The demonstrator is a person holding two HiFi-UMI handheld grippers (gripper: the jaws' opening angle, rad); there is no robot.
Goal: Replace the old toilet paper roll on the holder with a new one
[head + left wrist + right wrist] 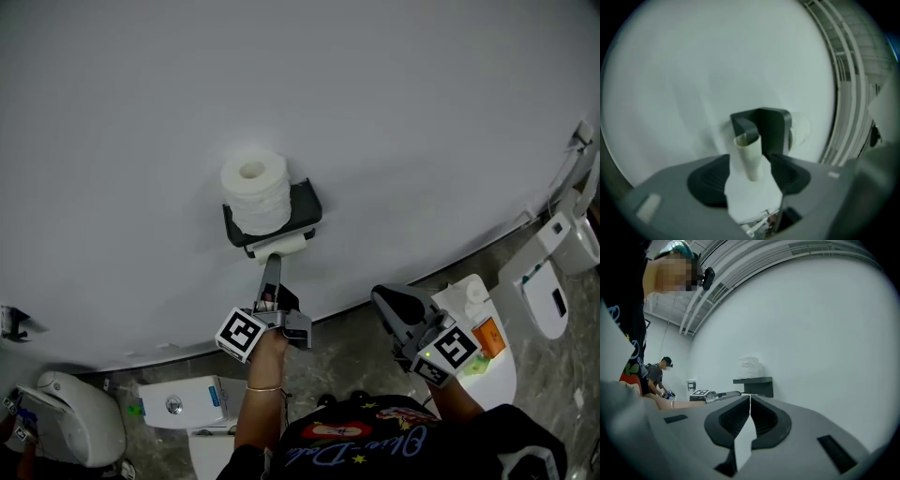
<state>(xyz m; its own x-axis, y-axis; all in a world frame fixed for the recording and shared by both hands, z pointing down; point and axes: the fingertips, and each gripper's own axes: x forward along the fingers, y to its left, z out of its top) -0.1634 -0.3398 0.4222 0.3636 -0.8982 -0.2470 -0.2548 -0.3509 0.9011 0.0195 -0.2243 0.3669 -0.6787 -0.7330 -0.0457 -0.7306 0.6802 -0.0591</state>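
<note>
White tube (pixel 749 157); inside parted left gripper (pixel 750 171), seemingly untouched; right gripper (pixel 750 401) closed

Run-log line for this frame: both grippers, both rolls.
left gripper: open around old roll on holder | right gripper: shut, empty | new roll: upright atop holder

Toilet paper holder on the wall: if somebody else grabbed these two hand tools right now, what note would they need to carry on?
Left gripper: open, pointing at the holder; the old tube sits between its jaws, not clamped.
Right gripper: shut, empty, held back from the holder.
Things: the nearly bare old tube is on the holder's arm; the full new roll stands on the holder's top shelf.
Done: no swap yet.
Left: grip the old tube, slide it off, then put the new roll on the arm.
</note>
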